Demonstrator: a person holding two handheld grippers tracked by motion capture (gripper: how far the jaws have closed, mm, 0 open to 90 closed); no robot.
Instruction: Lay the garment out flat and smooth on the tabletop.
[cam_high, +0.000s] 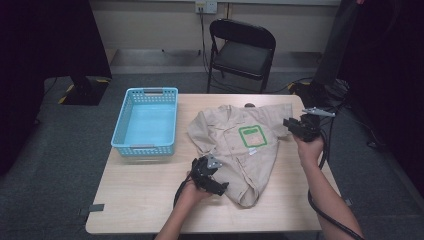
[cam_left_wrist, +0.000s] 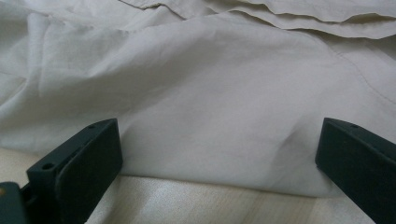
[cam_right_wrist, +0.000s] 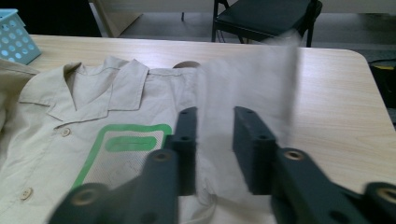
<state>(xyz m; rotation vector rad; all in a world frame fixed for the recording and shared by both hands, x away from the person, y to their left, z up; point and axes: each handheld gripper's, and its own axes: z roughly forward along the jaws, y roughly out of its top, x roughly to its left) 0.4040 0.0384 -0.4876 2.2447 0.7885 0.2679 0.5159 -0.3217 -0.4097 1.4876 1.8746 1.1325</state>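
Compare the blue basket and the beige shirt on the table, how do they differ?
The basket is a rigid light-blue plastic box with holed walls; the shirt is soft beige cloth with a green patch. The basket stands apart from both grippers, while the shirt lies flat and rumpled between them. Both rest on the wooden table.
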